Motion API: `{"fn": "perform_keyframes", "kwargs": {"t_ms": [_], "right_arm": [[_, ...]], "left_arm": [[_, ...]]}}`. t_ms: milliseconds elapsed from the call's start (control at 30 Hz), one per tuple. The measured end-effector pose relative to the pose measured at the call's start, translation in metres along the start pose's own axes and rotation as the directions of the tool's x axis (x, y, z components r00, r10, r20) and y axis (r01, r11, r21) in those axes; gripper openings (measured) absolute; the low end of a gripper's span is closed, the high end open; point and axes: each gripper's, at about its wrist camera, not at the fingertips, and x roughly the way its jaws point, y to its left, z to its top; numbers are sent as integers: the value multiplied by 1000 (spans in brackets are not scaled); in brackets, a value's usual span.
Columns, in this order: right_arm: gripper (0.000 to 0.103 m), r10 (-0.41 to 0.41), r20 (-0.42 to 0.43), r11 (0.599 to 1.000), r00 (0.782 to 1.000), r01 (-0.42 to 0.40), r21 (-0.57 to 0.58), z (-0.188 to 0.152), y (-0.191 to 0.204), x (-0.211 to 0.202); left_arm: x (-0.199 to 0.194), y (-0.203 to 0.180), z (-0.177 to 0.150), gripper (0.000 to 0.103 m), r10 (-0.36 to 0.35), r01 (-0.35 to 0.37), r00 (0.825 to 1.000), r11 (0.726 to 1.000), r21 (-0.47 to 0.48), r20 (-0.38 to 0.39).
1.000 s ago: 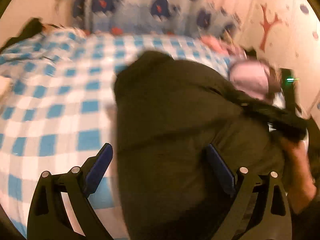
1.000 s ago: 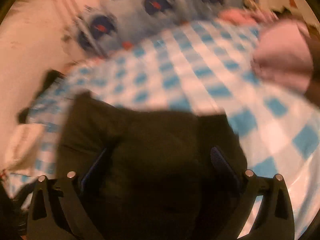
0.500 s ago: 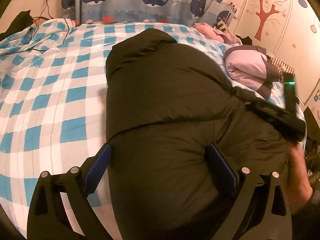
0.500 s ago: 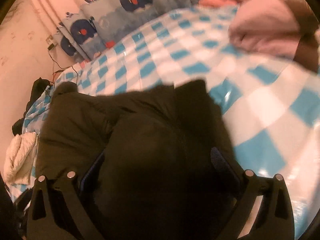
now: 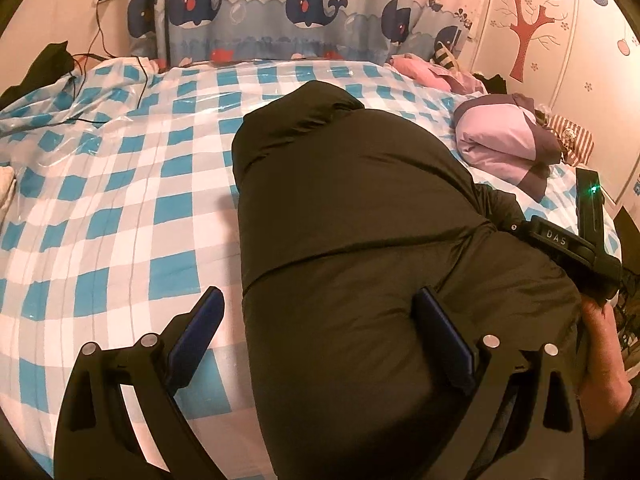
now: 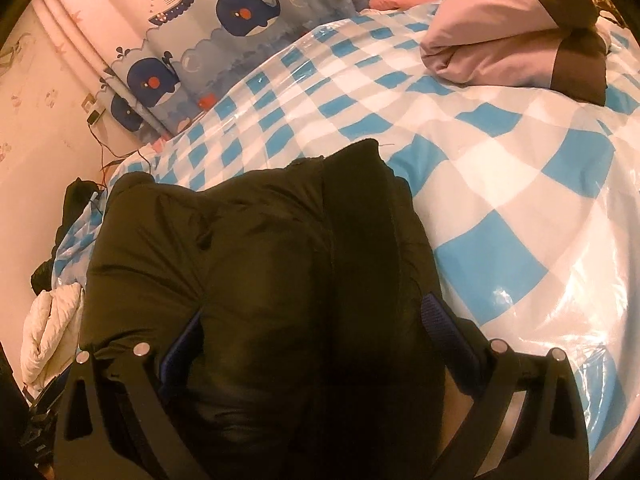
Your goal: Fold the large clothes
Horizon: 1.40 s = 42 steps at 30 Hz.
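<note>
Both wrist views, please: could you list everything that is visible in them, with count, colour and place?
puffy jacket: one, dark olive-black, folded in a long bundle on the bed, nearest the cameras.
checked cover: one, blue and white under clear plastic, spread over the bed.
lilac garment: one, lilac with dark panels, folded at the far right of the bed.
pink cloth: one, pink, at the head of the bed.
whale curtain: one, blue with navy whales, behind the bed.
white quilted item: one, cream, beside the bed's left edge.
tree decal: one, red, on the right wall.
left gripper: fingers open, over the jacket's left edge.
right gripper: fingers open, astride the jacket.
hand: one, holding the right gripper.
</note>
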Motion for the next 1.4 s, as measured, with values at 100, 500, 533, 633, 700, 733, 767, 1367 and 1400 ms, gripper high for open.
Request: {"fn": "perform_keyframes", "kwargs": {"t_ms": [100, 500, 533, 633, 700, 733, 767, 1367, 1400], "right_arm": [[96, -4, 2, 1000, 1000, 4, 1, -1, -1, -1], [96, -75, 52, 996, 996, 77, -40, -4, 5, -17], [96, -68, 49, 997, 997, 69, -23, -5, 3, -17], [96, -28, 22, 999, 999, 27, 41, -8, -5, -13], [96, 15, -7, 995, 1000, -14, 101, -11, -14, -9], [96, 26, -11, 993, 1000, -25, 114, -10, -16, -10], [96, 41, -20, 991, 999, -38, 129, -10, -17, -9], [97, 515, -169, 857, 840, -503, 112, -35, 136, 72], [97, 533, -190, 845, 824, -529, 80, -40, 163, 80]], "left_arm": [[1, 2, -1, 92, 5, -5, 1000, 1000, 8, 2], [1, 91, 7, 92, -161, 168, 986, 927, -334, 48], [10, 109, 4, 92, -213, 207, 976, 890, -407, 31], [49, 148, -13, 92, -396, 315, 918, 742, -592, -8], [67, 149, -20, 92, -455, 339, 890, 694, -635, -21], [76, 146, -23, 92, -491, 361, 871, 676, -643, -27], [85, 140, -25, 93, -547, 401, 837, 644, -651, -27], [-73, 96, 0, 94, -293, 312, 949, 927, -208, 117], [-86, 108, -2, 94, -248, 268, 962, 940, -209, 117]]}}
